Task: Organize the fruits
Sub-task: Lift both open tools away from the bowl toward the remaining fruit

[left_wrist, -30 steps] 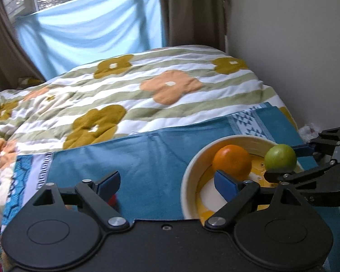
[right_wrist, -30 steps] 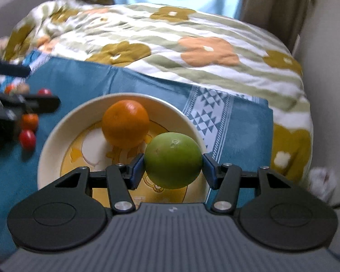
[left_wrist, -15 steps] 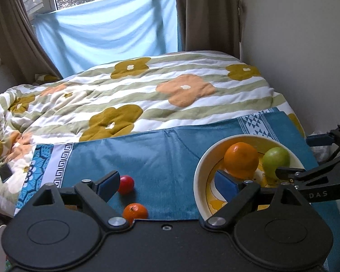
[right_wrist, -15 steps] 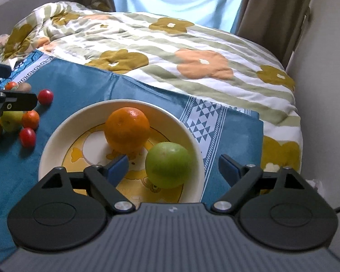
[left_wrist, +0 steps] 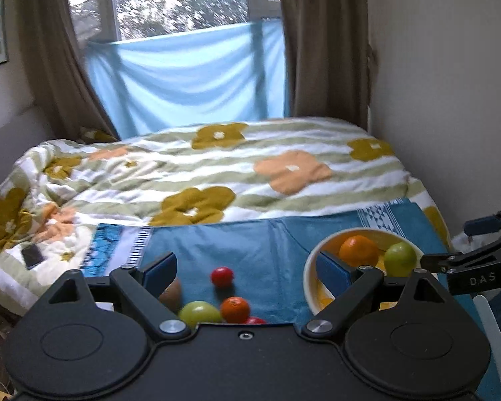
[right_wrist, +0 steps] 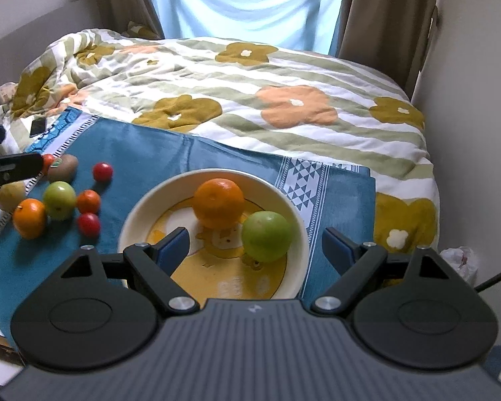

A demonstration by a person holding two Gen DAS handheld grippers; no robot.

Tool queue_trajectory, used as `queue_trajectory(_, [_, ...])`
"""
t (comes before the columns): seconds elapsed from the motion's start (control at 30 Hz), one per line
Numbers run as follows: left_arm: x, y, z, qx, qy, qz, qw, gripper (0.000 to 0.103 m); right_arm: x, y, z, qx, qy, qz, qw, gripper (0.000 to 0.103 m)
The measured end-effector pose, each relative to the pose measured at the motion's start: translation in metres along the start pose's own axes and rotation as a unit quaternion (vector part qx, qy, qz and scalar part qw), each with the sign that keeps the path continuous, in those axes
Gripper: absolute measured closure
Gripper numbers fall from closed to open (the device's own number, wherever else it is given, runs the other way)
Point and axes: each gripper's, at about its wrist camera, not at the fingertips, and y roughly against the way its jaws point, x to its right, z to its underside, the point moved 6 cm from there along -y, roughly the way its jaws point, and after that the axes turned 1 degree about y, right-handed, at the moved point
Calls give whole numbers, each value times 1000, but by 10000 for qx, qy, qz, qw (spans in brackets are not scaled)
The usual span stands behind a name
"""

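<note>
A cream bowl (right_wrist: 133, 220) with a yellow inside sits on a blue cloth (right_wrist: 143, 153) and holds an orange (right_wrist: 218, 204) and a green fruit (right_wrist: 266, 235). My right gripper (right_wrist: 255, 247) is open and empty, raised above the bowl's near side. Loose fruits lie left of the bowl: a green one (right_wrist: 59, 199), an orange (right_wrist: 29, 218), a small orange one (right_wrist: 88, 201), two red ones (right_wrist: 102, 171) (right_wrist: 88, 224), a kiwi (right_wrist: 62, 167). My left gripper (left_wrist: 245, 270) is open and empty above that pile; the bowl (left_wrist: 312, 264) is at its right.
A flowered duvet (right_wrist: 250, 100) covers the bed behind the cloth. A phone (right_wrist: 38, 126) lies on the duvet at the left. A wall runs along the right side. Curtains and a window stand at the back.
My right gripper opened and let the green fruit go into the bowl, then drew back and up. My left gripper also pulled back and up, bringing the loose fruits into view.
</note>
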Motion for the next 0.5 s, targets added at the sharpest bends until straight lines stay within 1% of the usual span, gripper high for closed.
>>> queue_trajectory(0.17, [-27, 25, 7, 118, 142, -71, 9998, 10, -20, 20, 1, -7, -256, -60, 9997, 2])
queue_trajectory(0.3, [-53, 38, 14, 79, 191, -28, 9998, 10, -46, 36, 3, -14, -389, 5, 9992, 2])
queue_trajectory(0.33, [-62, 42, 16, 79, 188, -39, 9998, 9, -52, 40, 3, -9, -433, 3, 9991, 2])
queue_trajectory(0.37, [-68, 44, 17, 80, 181, -43, 9998, 3, -59, 43, 2, -6, -484, -17, 9988, 2])
queue_trajectory(0.4, [-75, 47, 19, 105, 170, -46, 9998, 0, -66, 45, 3, -5, -537, -48, 9985, 2])
queue_trajectory(0.5, [-99, 51, 25, 100, 142, -5, 9998, 0, -89, 50, 3, 1, -601, -71, 9982, 2])
